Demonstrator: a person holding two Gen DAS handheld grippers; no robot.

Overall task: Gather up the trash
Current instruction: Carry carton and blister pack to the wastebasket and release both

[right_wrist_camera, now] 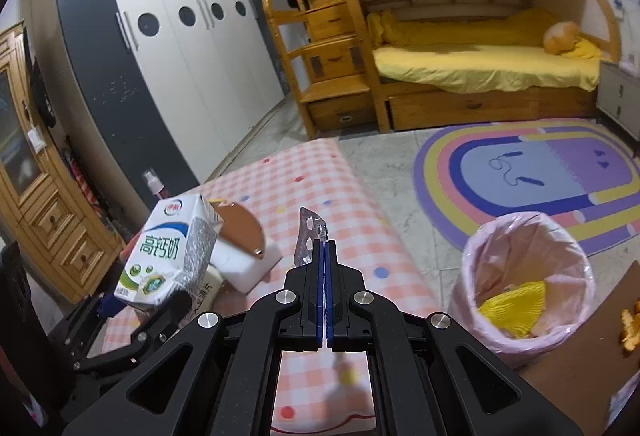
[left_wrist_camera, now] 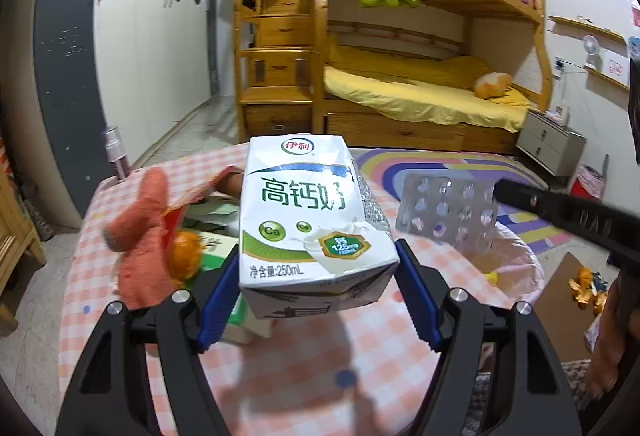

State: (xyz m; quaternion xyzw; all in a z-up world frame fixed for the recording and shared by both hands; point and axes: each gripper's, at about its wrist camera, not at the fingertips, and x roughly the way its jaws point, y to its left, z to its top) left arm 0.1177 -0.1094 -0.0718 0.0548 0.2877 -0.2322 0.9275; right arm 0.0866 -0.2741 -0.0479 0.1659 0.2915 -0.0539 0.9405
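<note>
My left gripper (left_wrist_camera: 318, 272) is shut on a white and green milk carton (left_wrist_camera: 312, 220) and holds it above the pink checked table (left_wrist_camera: 320, 364). The carton also shows in the right wrist view (right_wrist_camera: 168, 256). My right gripper (right_wrist_camera: 325, 248) is shut on a silver pill blister pack (right_wrist_camera: 308, 236), held edge-on over the table. The blister pack (left_wrist_camera: 448, 212) shows flat in the left wrist view, at the tip of the right gripper's black fingers (left_wrist_camera: 560, 212). A bin lined with a pink bag (right_wrist_camera: 524, 276) stands on the floor to the right, with yellow waste inside.
On the table at the left lie an orange cloth (left_wrist_camera: 140, 236), orange peel (left_wrist_camera: 184, 252) and a white box with a brown lid (right_wrist_camera: 244, 248). More peel (left_wrist_camera: 584, 288) lies on cardboard by the bin. A spray bottle (right_wrist_camera: 154, 184), wardrobe, bunk bed and rainbow rug lie beyond.
</note>
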